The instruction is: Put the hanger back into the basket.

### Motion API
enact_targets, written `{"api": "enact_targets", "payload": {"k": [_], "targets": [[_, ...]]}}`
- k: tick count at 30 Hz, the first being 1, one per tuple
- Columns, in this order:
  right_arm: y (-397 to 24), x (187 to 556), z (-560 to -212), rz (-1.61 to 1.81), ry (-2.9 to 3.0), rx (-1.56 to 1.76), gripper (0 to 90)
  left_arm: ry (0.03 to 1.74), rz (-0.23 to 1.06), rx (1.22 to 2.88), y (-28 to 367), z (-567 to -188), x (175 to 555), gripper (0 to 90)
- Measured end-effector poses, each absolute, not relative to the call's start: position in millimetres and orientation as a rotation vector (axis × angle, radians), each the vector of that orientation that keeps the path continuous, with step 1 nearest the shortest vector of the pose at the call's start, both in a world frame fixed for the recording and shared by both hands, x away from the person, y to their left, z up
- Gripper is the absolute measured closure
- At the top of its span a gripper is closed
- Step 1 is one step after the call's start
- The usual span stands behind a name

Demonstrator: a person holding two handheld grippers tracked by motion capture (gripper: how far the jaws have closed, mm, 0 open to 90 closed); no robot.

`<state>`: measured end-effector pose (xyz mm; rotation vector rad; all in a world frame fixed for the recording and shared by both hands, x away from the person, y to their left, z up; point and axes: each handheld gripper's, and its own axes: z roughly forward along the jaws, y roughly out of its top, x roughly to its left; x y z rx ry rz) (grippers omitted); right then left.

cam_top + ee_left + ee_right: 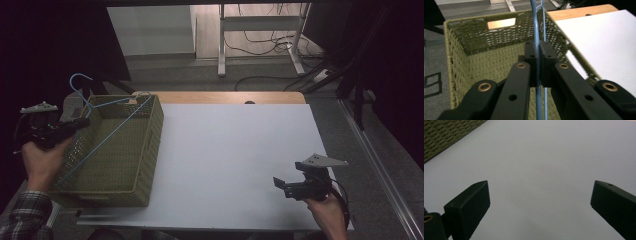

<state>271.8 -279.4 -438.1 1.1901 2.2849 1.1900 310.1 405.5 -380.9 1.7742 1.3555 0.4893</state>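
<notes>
High view: left gripper (pixel 82 122) at the near-left rim of the green woven basket (pixel 145 165), clamped on the blue wire hanger (pixel 107 132) lying slantwise over the basket, hook past the far-left corner. Right gripper (pixel 281 186) low over the white table (pixel 235 150), apparently empty.

Left gripper view: jaws pinched tight on the hanger wire (pixel 537 50), above the basket interior (pixel 474 62).

Right gripper view: jaws spread wide, nothing between; basket corner (pixel 446 135) at upper left.
</notes>
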Motion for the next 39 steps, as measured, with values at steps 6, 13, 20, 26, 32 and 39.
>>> {"api": "enact_targets", "payload": {"k": [6,13,20,26,32,39], "targets": [[-281,273,-441,1.18,2.292,1.198,2.1,1.364,0.476,1.76,408,-404,321,86.9],[-282,274,-445,1.167,2.303,1.196,2.1,1.401,0.434,1.777,407,-434,330,86.9],[-281,275,-449,1.14,2.326,1.192,2.1,1.455,0.395,1.894,401,-450,342,86.5],[-280,275,-450,1.131,2.329,1.182,2.1,1.457,0.452,1.879,398,-446,338,67.6],[-282,273,-446,1.166,2.31,1.174,1.9,1.37,0.43,1.84,388,-430,328,35.8],[-283,271,-443,1.178,2.304,1.158,1.2,1.246,0.401,1.858,361,-409,307,18.3]]}}
